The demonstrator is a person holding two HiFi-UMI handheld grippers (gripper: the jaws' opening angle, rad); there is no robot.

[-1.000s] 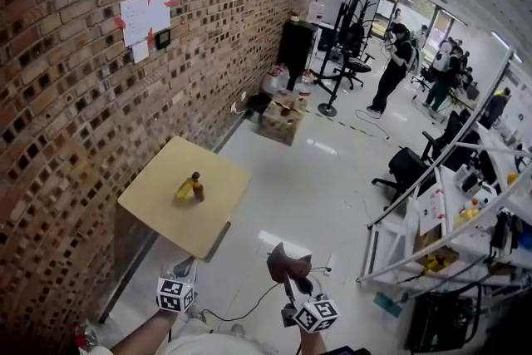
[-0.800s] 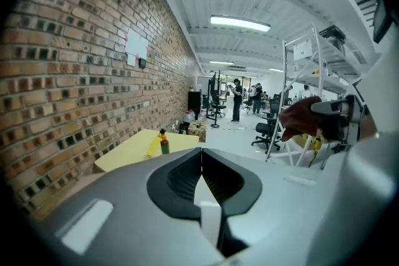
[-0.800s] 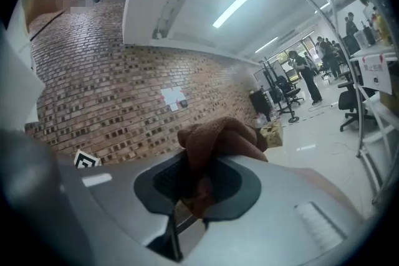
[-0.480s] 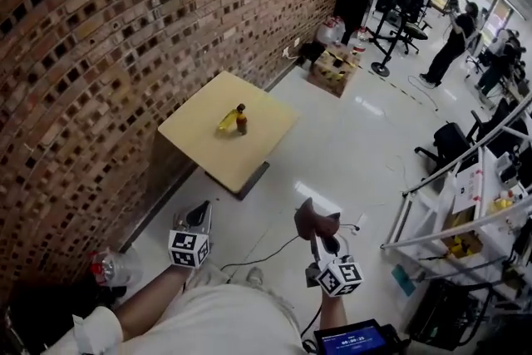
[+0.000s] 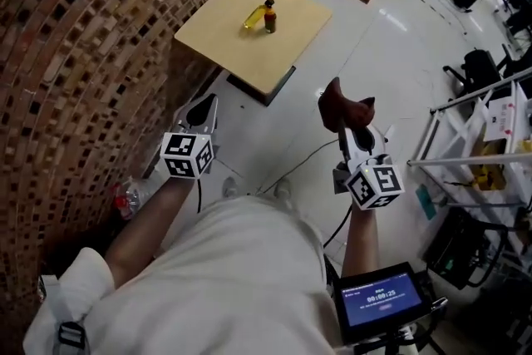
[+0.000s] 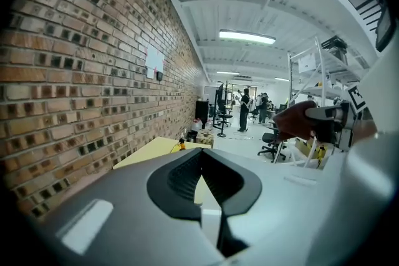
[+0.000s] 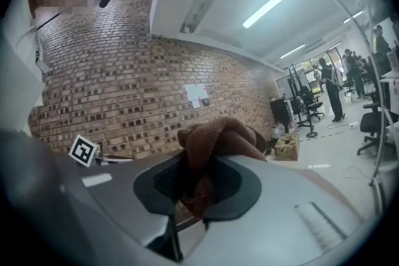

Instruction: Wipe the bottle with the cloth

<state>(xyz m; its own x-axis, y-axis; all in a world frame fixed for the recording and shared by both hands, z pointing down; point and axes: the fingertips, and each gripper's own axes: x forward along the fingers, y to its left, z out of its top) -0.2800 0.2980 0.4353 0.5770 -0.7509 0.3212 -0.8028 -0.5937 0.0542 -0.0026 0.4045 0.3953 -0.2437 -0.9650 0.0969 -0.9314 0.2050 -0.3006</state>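
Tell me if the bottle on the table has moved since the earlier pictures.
No. The bottle stands near the middle of the table, right beside the yellow thing, as before; only the head view has shifted.

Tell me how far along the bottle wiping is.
Done: the cloth is clamped in the right gripper. In hand: both grippers are short of the table; the left gripper is shut and empty. Left: the bottle stands untouched on the table, so reaching it and wiping remain.
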